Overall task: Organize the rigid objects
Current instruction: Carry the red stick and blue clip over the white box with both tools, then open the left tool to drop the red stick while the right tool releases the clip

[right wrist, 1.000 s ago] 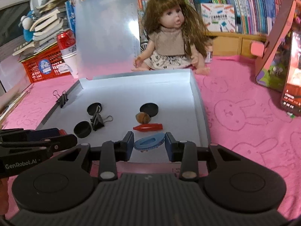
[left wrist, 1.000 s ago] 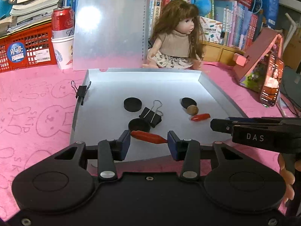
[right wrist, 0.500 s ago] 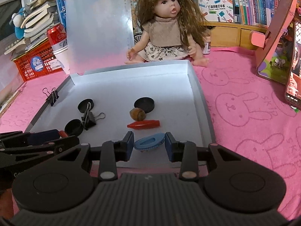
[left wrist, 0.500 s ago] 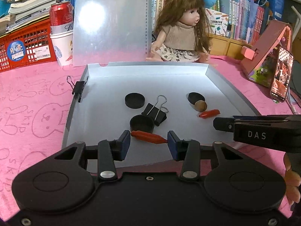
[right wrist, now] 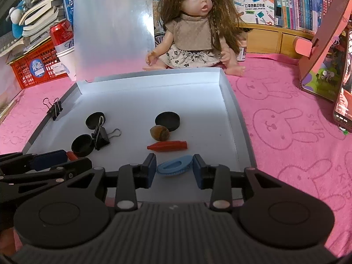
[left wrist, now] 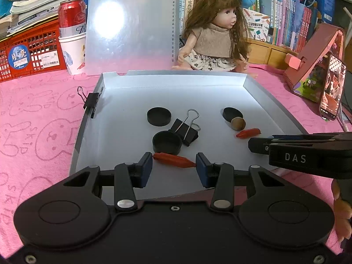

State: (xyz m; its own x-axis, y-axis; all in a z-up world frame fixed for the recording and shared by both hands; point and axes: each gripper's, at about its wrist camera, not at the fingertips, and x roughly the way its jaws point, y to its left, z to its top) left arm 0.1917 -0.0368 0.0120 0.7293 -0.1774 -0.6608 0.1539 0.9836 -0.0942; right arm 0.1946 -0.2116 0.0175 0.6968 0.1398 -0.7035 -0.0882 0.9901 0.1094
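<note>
A shallow grey tray (left wrist: 176,74) lies on the pink cloth. My left gripper (left wrist: 174,162) hovers over the tray's near edge, shut on a red pointed piece (left wrist: 171,158) held crosswise between the pads. My right gripper (right wrist: 174,164) is beside it on the right with a blue hair clip (right wrist: 173,167) between its pads. Its jaws are opening, and the pads still touch the clip's ends. On the tray floor (right wrist: 136,96) lie three black round caps (left wrist: 158,116), a black binder clip (left wrist: 184,132), a brown nut (left wrist: 238,123) and a second red piece (left wrist: 248,133).
Another binder clip (left wrist: 91,101) grips the tray's left rim. Behind the tray stand a translucent sheet (left wrist: 129,26), a doll (left wrist: 213,37), a red can in a paper cup (left wrist: 72,35) and a red basket (left wrist: 26,52). A phone (left wrist: 333,88) leans on a pink model house at the right.
Both grippers stay over the tray's near edge with their pieces between the pads. The scene has shifted only slightly in both views.
</note>
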